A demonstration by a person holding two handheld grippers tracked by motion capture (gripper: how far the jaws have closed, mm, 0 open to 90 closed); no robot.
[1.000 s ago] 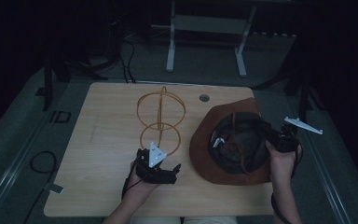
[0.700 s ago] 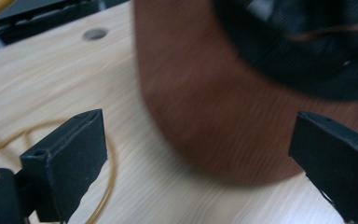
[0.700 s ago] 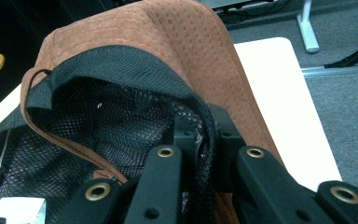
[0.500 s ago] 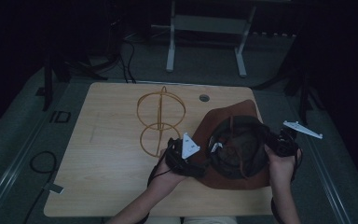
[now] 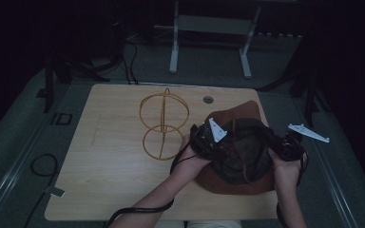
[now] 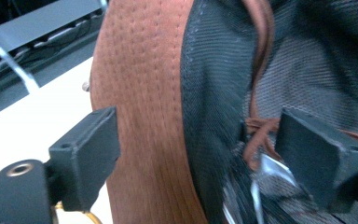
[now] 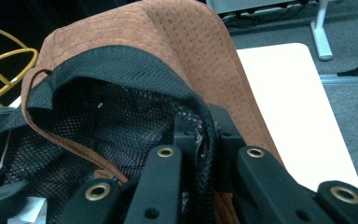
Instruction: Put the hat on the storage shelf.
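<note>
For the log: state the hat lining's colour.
Black mesh lining inside the brown hat; clearest in the right gripper view.

Two hands, two grippers, held close together.
The left gripper [image 5: 208, 140] has its jaws wide apart. The right gripper [image 5: 279, 145] has its jaws pinched tight together. Both forearms reach forward from below.

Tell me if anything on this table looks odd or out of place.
The hat lies upside down, black mesh lining up, and its brim is bent up on the right, where the right claw pinches it. A cord trails loose across the lining. The gold wire stand sits upright, bare.
</note>
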